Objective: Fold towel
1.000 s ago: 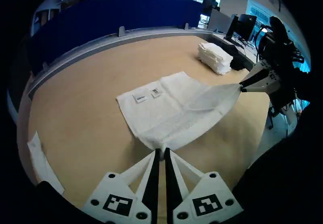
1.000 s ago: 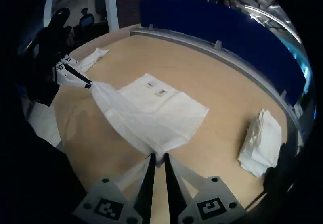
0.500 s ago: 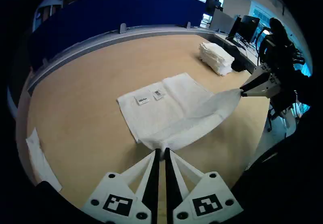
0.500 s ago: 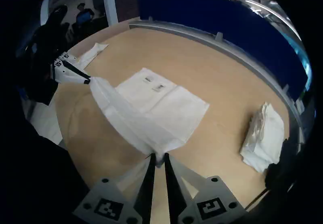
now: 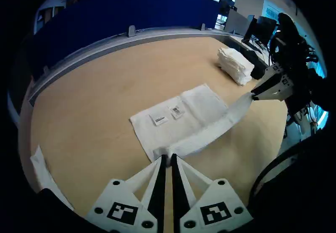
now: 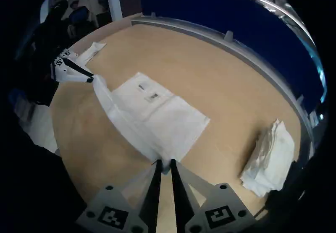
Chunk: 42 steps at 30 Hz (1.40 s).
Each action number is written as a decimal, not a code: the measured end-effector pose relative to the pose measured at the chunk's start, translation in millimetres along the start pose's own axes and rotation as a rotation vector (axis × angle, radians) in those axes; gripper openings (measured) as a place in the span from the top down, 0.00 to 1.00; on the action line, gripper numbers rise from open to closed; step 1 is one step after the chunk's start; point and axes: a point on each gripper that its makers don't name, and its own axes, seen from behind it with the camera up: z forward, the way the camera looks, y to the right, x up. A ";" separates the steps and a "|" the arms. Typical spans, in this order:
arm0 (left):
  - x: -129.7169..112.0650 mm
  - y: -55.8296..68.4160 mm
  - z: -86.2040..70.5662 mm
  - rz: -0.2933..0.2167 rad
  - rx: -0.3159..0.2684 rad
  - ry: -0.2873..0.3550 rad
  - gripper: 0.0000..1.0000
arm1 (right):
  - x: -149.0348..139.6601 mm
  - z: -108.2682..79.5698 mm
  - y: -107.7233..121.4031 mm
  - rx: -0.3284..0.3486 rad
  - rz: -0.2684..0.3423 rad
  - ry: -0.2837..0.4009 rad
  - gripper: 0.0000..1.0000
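A white towel point(image 5: 185, 115) with two small labels lies partly on the wooden table point(image 5: 92, 94). Its near edge is lifted and stretched taut between both grippers. My left gripper point(image 5: 167, 157) is shut on one corner of that edge. The right gripper point(image 5: 253, 96) shows at the far right of the left gripper view, pinching the other corner. In the right gripper view my right gripper point(image 6: 164, 162) is shut on its corner of the towel point(image 6: 155, 115), and the left gripper point(image 6: 90, 79) holds the far corner at the upper left.
A stack of folded white towels point(image 5: 235, 64) sits near the table's far right edge, also seen as towels point(image 6: 269, 157) in the right gripper view. Another white cloth point(image 5: 42, 170) lies at the left table edge. A blue partition point(image 5: 117, 10) runs along the back. Monitors point(image 5: 260, 27) stand beyond the stack.
Both grippers have carried the lifted edge forward over the towel, pulling it tighter. The raised flap has narrowed to a thin band and the towel looks farther away.
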 end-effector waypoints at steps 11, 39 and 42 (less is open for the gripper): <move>16.9 -22.2 34.1 0.007 0.013 -0.020 0.91 | 19.0 31.2 32.1 -0.004 -0.006 -0.025 0.84; 8.4 -57.4 88.8 -0.009 0.044 -0.096 0.90 | 31.2 96.0 56.6 -0.010 0.039 -0.053 0.83; 6.4 -60.3 91.2 -0.018 0.050 -0.103 0.89 | 32.2 99.9 59.0 -0.022 0.042 -0.050 0.79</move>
